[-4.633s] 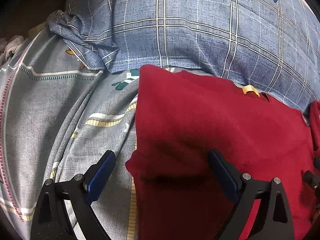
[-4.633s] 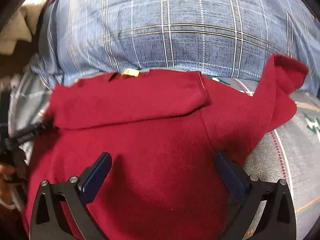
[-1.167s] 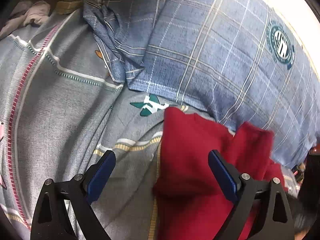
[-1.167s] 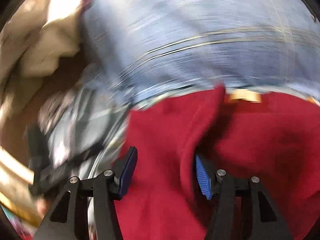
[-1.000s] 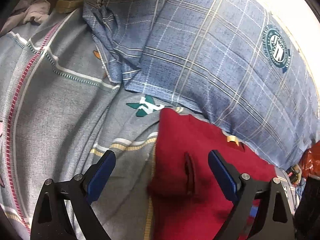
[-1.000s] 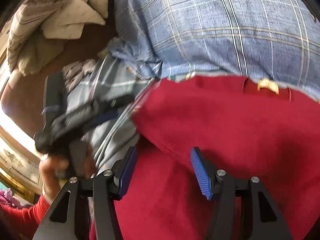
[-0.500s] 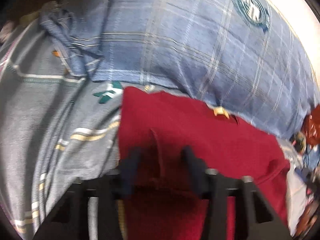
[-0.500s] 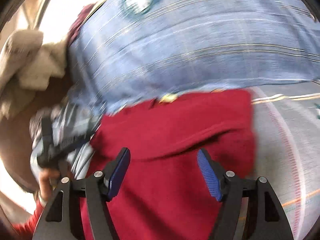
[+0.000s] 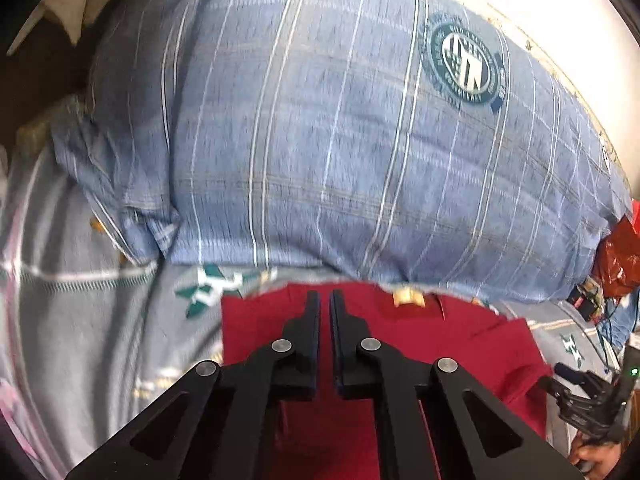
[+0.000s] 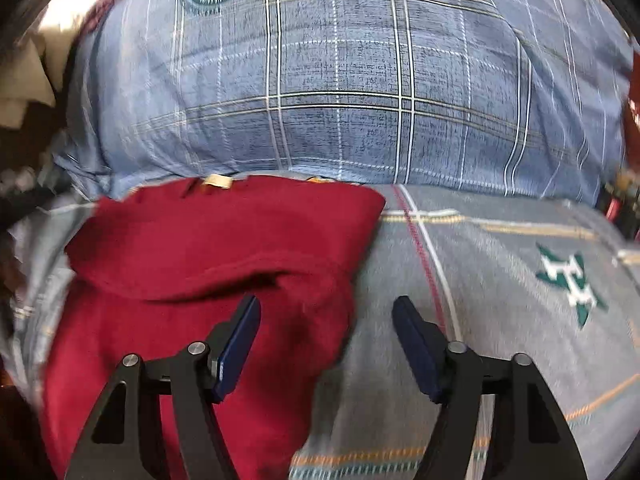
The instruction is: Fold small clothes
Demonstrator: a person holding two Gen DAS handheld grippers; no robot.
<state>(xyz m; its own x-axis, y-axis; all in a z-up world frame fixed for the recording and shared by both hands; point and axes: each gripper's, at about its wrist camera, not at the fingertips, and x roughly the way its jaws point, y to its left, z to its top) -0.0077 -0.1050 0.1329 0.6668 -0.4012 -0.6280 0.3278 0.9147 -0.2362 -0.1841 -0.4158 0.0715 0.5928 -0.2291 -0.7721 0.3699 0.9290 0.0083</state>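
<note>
A dark red garment (image 9: 460,344) lies flat on the bed sheet, its yellow neck tag (image 9: 406,298) toward the pillow. My left gripper (image 9: 325,300) is shut over the garment's upper left part, with a thin pinch of red cloth between its pads. In the right wrist view the same red garment (image 10: 220,240) shows a folded flap across its top. My right gripper (image 10: 326,308) hangs over its right edge. Its jaws are closing, the cloth's edge lies between them, and the pads do not press on it.
A big blue plaid pillow (image 9: 320,140) with a round green badge sits just behind the garment. The grey patterned sheet (image 10: 520,300) stretches to the right. A red bag (image 9: 616,260) and cables lie at the far right, and beige cloths are piled at the back left.
My left gripper closed from wide open onto a ridge of red cloth and rose a little. My right gripper swung right, from the garment's left part to its right edge.
</note>
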